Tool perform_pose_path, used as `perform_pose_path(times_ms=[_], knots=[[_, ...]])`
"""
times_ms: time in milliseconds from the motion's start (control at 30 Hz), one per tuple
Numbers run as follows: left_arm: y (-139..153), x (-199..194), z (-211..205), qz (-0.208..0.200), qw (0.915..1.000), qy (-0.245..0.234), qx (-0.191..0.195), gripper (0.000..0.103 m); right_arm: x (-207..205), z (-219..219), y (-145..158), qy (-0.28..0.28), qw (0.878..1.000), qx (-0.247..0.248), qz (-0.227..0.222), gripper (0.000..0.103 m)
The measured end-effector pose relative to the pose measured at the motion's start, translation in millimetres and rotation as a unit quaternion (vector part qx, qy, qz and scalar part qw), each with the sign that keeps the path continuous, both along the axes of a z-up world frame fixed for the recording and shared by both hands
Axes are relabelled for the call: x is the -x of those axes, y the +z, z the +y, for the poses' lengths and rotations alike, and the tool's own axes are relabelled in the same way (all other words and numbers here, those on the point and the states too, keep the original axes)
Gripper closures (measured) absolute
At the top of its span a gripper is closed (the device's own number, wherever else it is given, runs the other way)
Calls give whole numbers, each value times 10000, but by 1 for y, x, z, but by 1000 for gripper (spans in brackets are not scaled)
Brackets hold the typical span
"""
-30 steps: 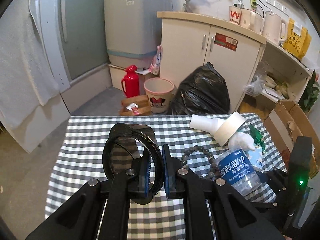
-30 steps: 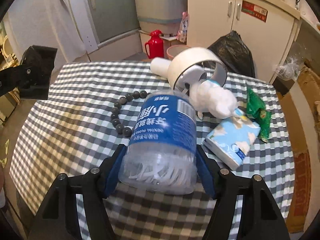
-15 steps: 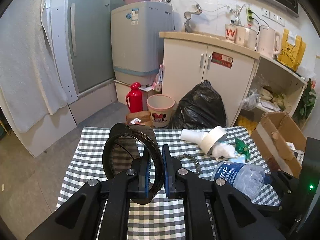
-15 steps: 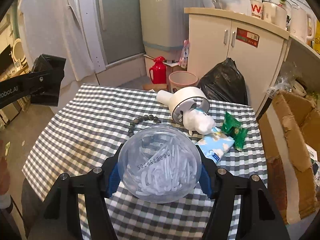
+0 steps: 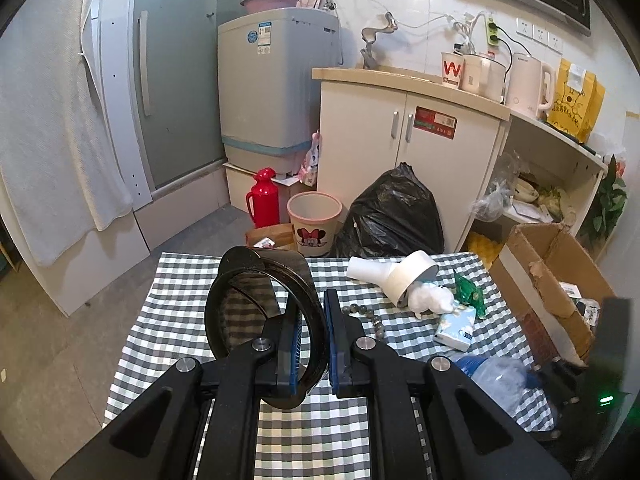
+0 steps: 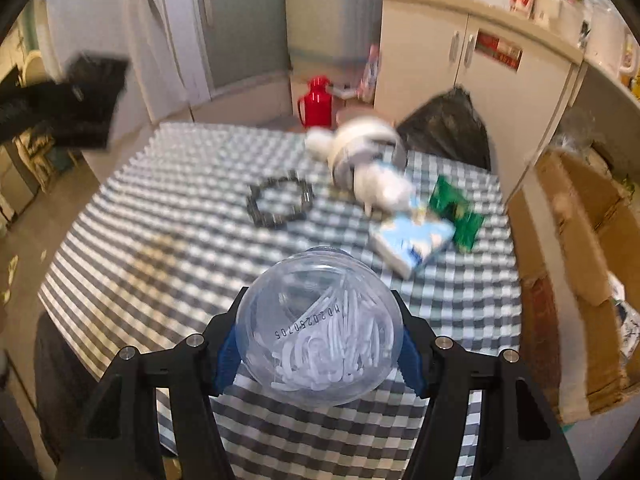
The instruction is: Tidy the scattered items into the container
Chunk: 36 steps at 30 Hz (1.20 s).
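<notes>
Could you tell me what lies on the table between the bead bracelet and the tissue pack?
The white plush toy lies between the bracelet and the tissue pack, its near end touching the pack. The right wrist view shows this, though blurred.

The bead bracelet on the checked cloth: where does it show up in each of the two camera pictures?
Left wrist: bead bracelet just right of centre, partly behind the left gripper.
Right wrist: centre-left, blurred, lying beyond the clear jar.
Shared landmark: the red flask on the floor.
</notes>
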<state>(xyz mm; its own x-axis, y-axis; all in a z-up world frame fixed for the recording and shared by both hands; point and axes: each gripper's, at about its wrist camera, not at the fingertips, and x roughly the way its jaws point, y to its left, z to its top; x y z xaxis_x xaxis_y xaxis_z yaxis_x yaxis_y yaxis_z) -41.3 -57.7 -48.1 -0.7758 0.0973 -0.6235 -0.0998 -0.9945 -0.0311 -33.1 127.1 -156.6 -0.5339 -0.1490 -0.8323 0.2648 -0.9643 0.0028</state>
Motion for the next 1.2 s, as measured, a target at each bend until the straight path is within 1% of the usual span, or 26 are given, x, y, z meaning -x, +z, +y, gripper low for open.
perform_pose_path(times_ms=[33,133,233,333,433,533,633,733,1033,1200], knots=[[-1,1,0,-12,10000,5,3,93,3,0,-4,12,10000,-10,-51,40],[-5,5,0,-59,10000,36,14,93,15,0,-6,-19,9999,65,80,40],[-10,10,-2,-114,9999,77,30,93,26,-5,-10,-17,9999,-2,127,40],[-13,14,-2,-149,9998,131,41,93,40,-11,-19,-25,9999,-124,63,40],[-15,15,-3,-132,9997,176,51,93,43,-8,-22,-20,9999,57,161,42],[-14,15,-2,-65,9998,202,65,93,37,0,-17,-75,9994,182,274,42],[-10,15,1,15,9998,198,44,93,32,10,-7,-155,9988,251,384,42],[-4,15,10,100,9998,140,40,93,26,22,8,-256,9978,298,536,42],[24,5,45,382,9992,-137,-13,93,0,55,71,-449,9911,415,1179,42],[41,1,64,552,9981,-280,-17,93,-14,72,97,-561,9866,456,1460,42]])
